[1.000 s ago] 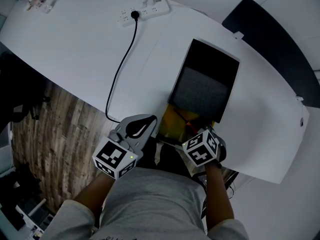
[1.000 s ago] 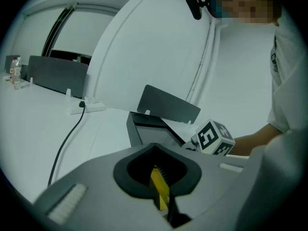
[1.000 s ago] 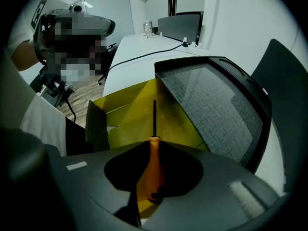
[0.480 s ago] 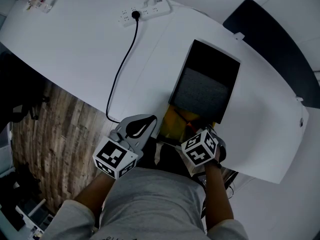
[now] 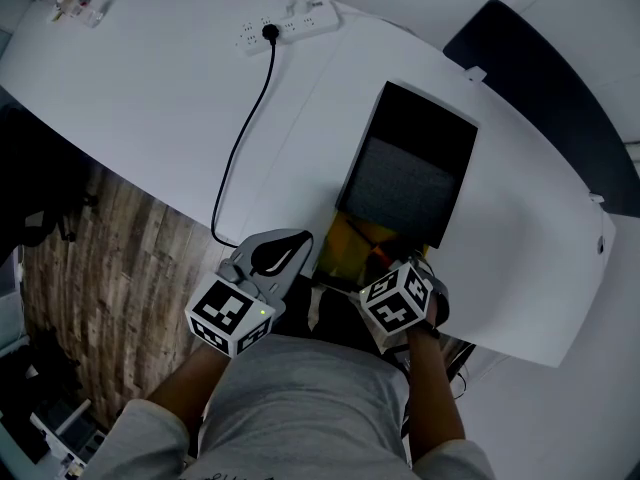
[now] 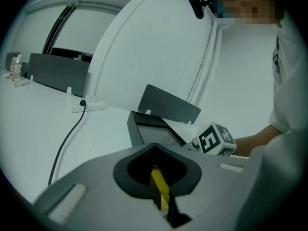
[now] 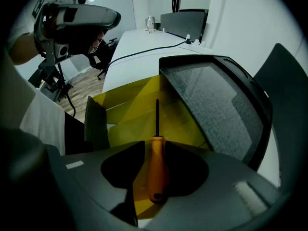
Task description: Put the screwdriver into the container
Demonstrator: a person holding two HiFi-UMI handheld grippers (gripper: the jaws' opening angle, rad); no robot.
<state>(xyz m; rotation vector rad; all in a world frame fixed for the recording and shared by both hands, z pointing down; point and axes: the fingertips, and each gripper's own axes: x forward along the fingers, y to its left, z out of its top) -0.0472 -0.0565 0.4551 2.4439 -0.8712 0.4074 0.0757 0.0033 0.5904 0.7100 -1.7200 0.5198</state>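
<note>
Probably light, stiff and slick, the screwdriver (image 7: 155, 172) sits between the right gripper's (image 7: 153, 146) opening jaws over the yellow container (image 7: 125, 105) at the worktop's (image 5: 180, 88) near edge, best gripped mid-handle, while the left gripper (image 6: 158, 174) pinches a thin yellow strip (image 6: 160, 192).

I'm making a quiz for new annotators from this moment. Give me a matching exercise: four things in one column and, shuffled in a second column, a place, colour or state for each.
Things
1. screwdriver
2. container
3. power strip
4. left gripper

Descriptions
A. far back on the white table, with a black cable plugged in
B. jaws together, left of the container
C. orange handle, between the jaws of the right gripper
D. yellow, below the right gripper

Pairs: 1-C, 2-D, 3-A, 4-B
</note>
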